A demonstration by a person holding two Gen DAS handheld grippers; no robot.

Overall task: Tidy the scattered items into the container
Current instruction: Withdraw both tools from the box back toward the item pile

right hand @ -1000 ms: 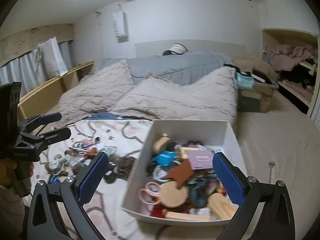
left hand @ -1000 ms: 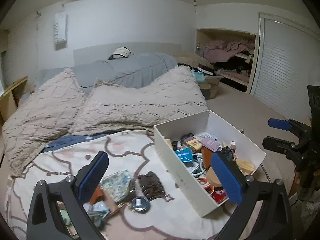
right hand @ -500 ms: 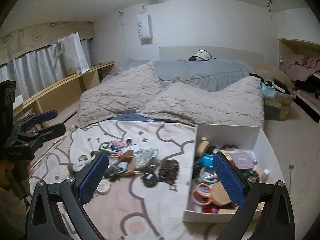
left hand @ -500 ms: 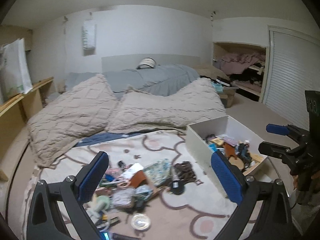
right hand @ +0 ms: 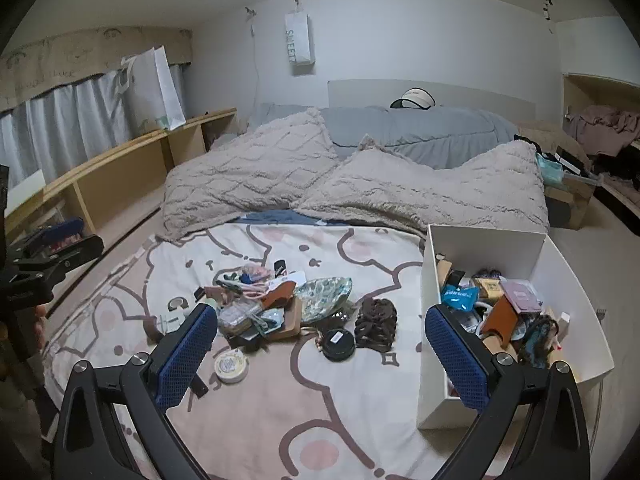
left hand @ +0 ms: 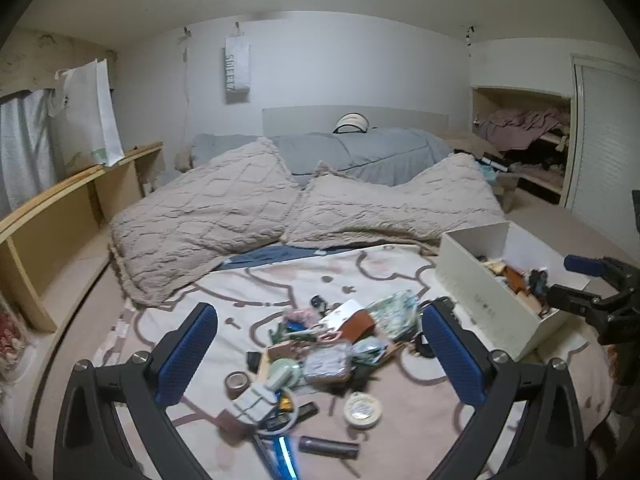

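Clutter lies heaped on the patterned blanket (right hand: 280, 400) of the bed, and the white container (right hand: 484, 244), already well stocked, stands to the right of the heap. We hold both tools above the bed, looking down over it. Our left gripper (left hand: 320, 354) has its fingers spread wide with nothing between them; the heap (left hand: 332, 348) sits straight ahead, framed between the two blue pads. Our right gripper (right hand: 322, 354) is spread just as wide and is also empty; between its fingers lie a round black tin (right hand: 339, 344) and a dark brown scrunchie-like bundle (right hand: 376, 324), with a pale round tin (right hand: 231, 366) just ahead of the left finger.

The relation that matters is this: the loose things lie ahead of both grippers, while the container lies off to the right of each. From the right wrist view the container wall stands just beyond the right finger, so we judge our right hand the nearer one for carrying things across, and the black tin and brown bundle the nearest picks for it. The brown bundle runs lengthwise away from us, so the fingers as they stand would close across its short side. The left wrist picture is smeared near its lower edge, so the small items there, perhaps a pen and a tape roll, cannot be named with confidence.
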